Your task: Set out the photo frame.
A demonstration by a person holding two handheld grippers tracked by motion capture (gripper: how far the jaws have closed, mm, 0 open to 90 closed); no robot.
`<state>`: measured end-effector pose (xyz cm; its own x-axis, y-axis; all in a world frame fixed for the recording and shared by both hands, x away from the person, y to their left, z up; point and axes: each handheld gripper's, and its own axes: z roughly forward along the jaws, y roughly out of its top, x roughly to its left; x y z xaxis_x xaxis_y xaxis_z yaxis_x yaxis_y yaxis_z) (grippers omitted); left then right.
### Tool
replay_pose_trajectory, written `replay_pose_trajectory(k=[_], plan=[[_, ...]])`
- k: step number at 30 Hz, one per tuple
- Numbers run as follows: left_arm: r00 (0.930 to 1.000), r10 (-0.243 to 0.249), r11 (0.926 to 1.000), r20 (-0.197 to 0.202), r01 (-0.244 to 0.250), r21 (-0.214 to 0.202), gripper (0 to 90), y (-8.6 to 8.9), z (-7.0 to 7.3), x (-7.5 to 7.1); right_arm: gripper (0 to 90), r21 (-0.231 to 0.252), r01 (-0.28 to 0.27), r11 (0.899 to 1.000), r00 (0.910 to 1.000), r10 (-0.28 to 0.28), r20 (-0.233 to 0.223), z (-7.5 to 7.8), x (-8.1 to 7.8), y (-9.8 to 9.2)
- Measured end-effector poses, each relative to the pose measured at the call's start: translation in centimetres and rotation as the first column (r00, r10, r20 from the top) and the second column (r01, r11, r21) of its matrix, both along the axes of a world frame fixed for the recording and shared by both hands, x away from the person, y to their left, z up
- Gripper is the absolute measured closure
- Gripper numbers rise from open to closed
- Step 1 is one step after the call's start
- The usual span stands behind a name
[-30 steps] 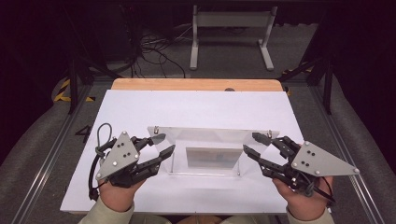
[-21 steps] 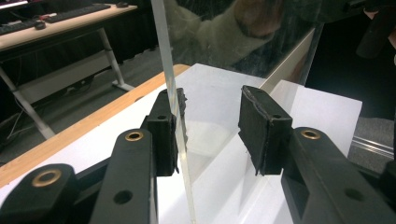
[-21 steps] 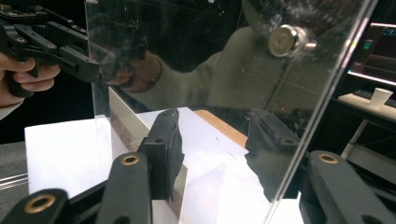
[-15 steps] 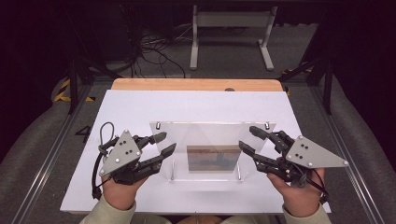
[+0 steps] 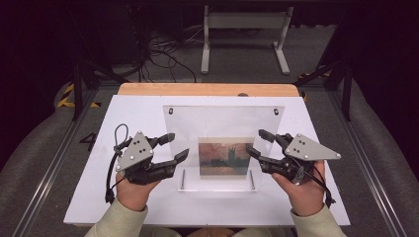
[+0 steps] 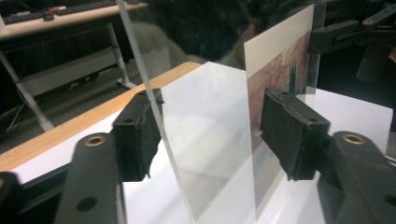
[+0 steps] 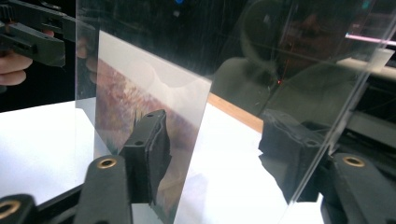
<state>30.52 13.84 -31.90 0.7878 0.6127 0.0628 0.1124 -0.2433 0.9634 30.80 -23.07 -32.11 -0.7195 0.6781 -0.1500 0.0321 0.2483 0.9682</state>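
The clear acrylic picture frame (image 5: 223, 148) stands between both grippers' spread fingers; left gripper (image 5: 172, 147) and right gripper (image 5: 258, 143) have just been opening, pads off it.

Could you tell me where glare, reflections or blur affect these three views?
High view: evenly lit white board, dark surroundings, sharp. Left gripper view: the clear acrylic picture frame shows a pale sheen; background soft. Right gripper view: the frame mirrors dark shapes and a pink streak.

Cream sleeves (image 5: 116, 222); black grippers with grey three-cornered plates (image 5: 134, 150).
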Motion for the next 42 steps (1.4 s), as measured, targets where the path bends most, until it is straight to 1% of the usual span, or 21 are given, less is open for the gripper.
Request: replay_pose_trajectory(k=[3, 4, 5, 8, 11, 14, 15, 18, 20, 21, 22, 24, 25, 26, 27, 28, 31, 35, 37, 39, 42], plan=[[0.9999, 0.006, 1.0000, -0.011, -0.006, -0.003, 36.9, -0.1, -0.6, 0.6, 38.9, -0.002, 0.003, 1.000, 0.9999, -0.003, -0.011, -0.4, 0.4, 0.0], [0.9997, 0.003, 1.0000, -0.024, -0.004, -0.003, 36.6, 0.0, -0.8, 0.9, 38.0, -0.002, 0.005, 1.000, 0.9997, -0.005, -0.022, -0.6, 0.6, 0.0], [0.9997, 0.003, 1.0000, -0.024, -0.004, -0.003, 36.6, 0.0, -0.8, 0.9, 38.0, -0.002, 0.005, 1.000, 0.9997, -0.005, -0.022, -0.6, 0.6, 0.0], [0.9990, 0.005, 1.0000, -0.045, -0.006, -0.007, 35.9, 0.1, -1.1, 1.2, 33.9, 0.002, 0.021, 1.000, 0.9993, -0.021, -0.030, -0.9, 0.8, -0.2], [0.9978, 0.011, 0.9997, -0.066, -0.012, -0.023, 32.6, 0.5, -1.2, 1.4, 32.9, 0.009, 0.019, 1.000, 0.9992, -0.018, -0.036, -0.9, 0.8, -0.4], [0.9975, 0.011, 0.9995, -0.069, -0.013, -0.027, 30.0, 0.9, -1.1, 1.3, 31.2, 0.026, 0.023, 0.999, 0.9991, -0.022, -0.037, -0.6, 0.4, -0.7], [0.9975, 0.011, 0.9995, -0.069, -0.013, -0.027, 29.3, 0.9, -1.1, 1.3, 30.8, 0.034, 0.024, 0.999, 0.9991, -0.022, -0.035, -0.4, 0.2, -0.9], [0.9976, 0.020, 0.9993, -0.066, -0.022, -0.030, 27.6, 1.9, -0.9, 1.0, 29.9, 0.062, 0.037, 0.997, 0.9984, -0.035, -0.045, 0.0, -0.3, -1.9], [0.9973, 0.031, 0.9990, -0.067, -0.033, -0.029, 26.6, 2.6, -0.9, 0.8, 30.0, 0.076, 0.049, 0.996, 0.9982, -0.046, -0.039, 0.3, -0.6, -2.7], [0.9973, 0.031, 0.9990, -0.067, -0.033, -0.029, 26.3, 2.6, -0.9, 0.8, 30.0, 0.077, 0.056, 0.995, 0.9980, -0.054, -0.034, 0.5, -0.6, -3.1], [0.9965, 0.039, 0.9986, -0.075, -0.041, -0.034, 25.8, 3.1, -0.9, 0.8, 30.0, 0.085, 0.068, 0.994, 0.9972, -0.066, -0.036, 0.6, -0.7, -3.6], [0.9955, 0.053, 0.9979, -0.079, -0.056, -0.032, 25.3, 3.9, -1.0, 0.7, 30.5, 0.091, 0.088, 0.992, 0.9955, -0.085, -0.043, 0.6, -0.7, -4.4], [0.9942, 0.073, 0.9968, -0.079, -0.076, -0.026, 25.1, 4.6, -1.3, 0.7, 30.7, 0.087, 0.098, 0.991, 0.9945, -0.095, -0.046, 0.6, -0.7, -4.8], [0.9942, 0.073, 0.9968, -0.079, -0.076, -0.026, 24.9, 4.6, -1.3, 0.7, 30.7, 0.087, 0.098, 0.991, 0.9945, -0.095, -0.046, 0.6, -0.7, -4.8], [0.9926, 0.091, 0.9954, -0.079, -0.093, -0.021, 24.9, 5.2, -1.5, 0.7, 30.7, 0.088, 0.106, 0.990, 0.9933, -0.102, -0.054, 0.6, -0.7, -5.2], [0.9913, 0.101, 0.9945, -0.084, -0.103, -0.018, 24.5, 5.6, -1.7, 0.8, 30.6, 0.079, 0.114, 0.990, 0.9923, -0.109, -0.058, 0.5, -0.6, -5.7], [0.9865, 0.133, 0.9905, -0.096, -0.136, -0.025, 23.3, 6.9, -2.4, 1.1, 28.0, 0.068, 0.131, 0.989, 0.9892, -0.126, -0.076, 0.2, -0.5, -6.6], [0.9821, 0.165, 0.9860, -0.090, -0.166, -0.006, 22.4, 8.1, -3.5, 1.4, 23.2, 0.047, 0.162, 0.986, 0.9807, -0.155, -0.119, -0.5, -0.1, -7.8], [0.9805, 0.173, 0.9846, -0.093, -0.175, -0.005, 22.2, 8.7, -4.1, 1.6, 22.5, 0.029, 0.170, 0.985, 0.9775, -0.164, -0.132, -1.0, 0.1, -8.2], [0.9786, 0.177, 0.9837, -0.104, -0.179, -0.011, 21.9, 9.2, -4.6, 1.8, 21.9, 0.026, 0.181, 0.983, 0.9732, -0.175, -0.149, -1.5, 0.3, -8.7], [0.9764, 0.186, 0.9820, -0.109, -0.189, -0.010, 21.5, 9.8, -5.4, 2.0, 20.8, 0.021, 0.199, 0.980, 0.9655, -0.192, -0.176, -2.2, 0.7, -9.4]])
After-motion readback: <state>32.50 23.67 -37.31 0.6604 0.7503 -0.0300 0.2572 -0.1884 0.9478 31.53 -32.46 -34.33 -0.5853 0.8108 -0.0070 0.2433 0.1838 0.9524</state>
